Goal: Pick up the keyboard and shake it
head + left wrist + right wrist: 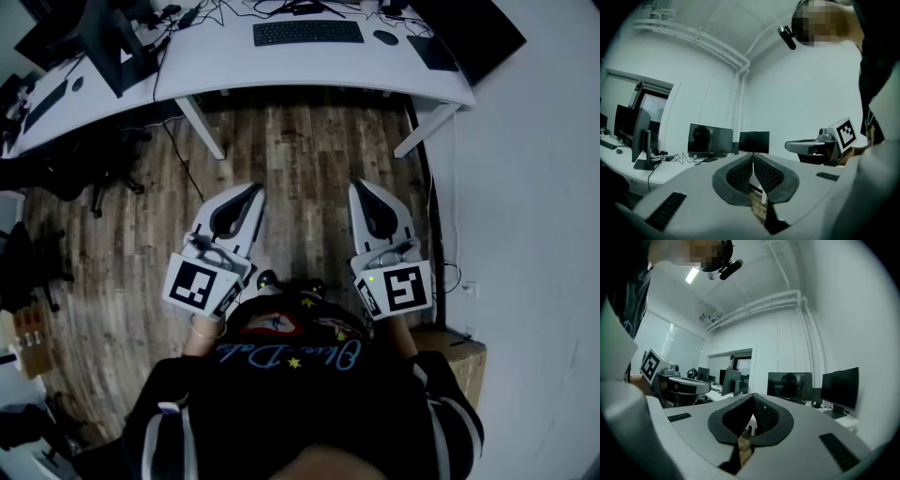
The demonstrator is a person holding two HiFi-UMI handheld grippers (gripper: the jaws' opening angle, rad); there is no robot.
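Keyboard (308, 33) on desk (234, 58), well ahead of both jaw pairs.
Left gripper (251, 193) and right gripper (360, 190) level, jaws pressed together, pinching nothing.

left tool (246, 199): closed, empty, level | right tool (366, 197): same

Wood-grain plank floor (309, 150) with a dull sheen, smooth matt white desk (225, 66), matt black plastic keyboard (307, 33), smooth pale plastic shells on left gripper (251, 192) and right gripper (360, 187), textured black pads (739, 172), glossy dark monitor (710, 139)
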